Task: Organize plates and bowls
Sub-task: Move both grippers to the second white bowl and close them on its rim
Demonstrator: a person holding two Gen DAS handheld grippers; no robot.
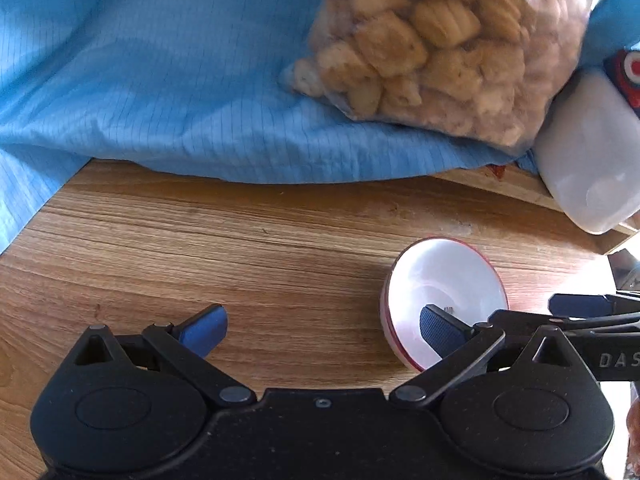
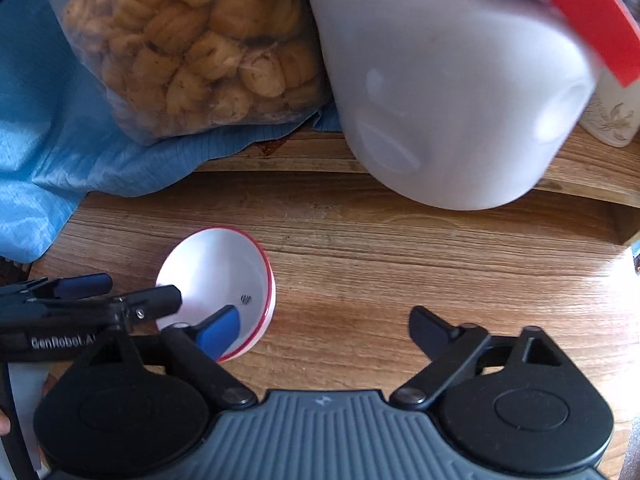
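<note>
A small white bowl with a red rim (image 1: 444, 280) stands upright on the wooden table (image 1: 240, 248); in the right wrist view the bowl (image 2: 216, 268) is at lower left. My left gripper (image 1: 322, 330) is open, its right finger (image 1: 438, 330) over the bowl's inside and its left finger over bare wood. My right gripper (image 2: 324, 332) is open too, with its left blue pad (image 2: 220, 332) inside the bowl and its right finger (image 2: 428, 330) over the table. The two grippers meet at the bowl from opposite sides. Nothing is held.
A blue cloth (image 1: 160, 80) covers the back, with a clear bag of brown baked pieces (image 1: 432, 40) lying on it. A white plastic jug (image 2: 440, 88) with a red part leans beside the bag over a raised wooden ledge (image 2: 580, 188). A white patterned container (image 2: 612, 120) stands at far right.
</note>
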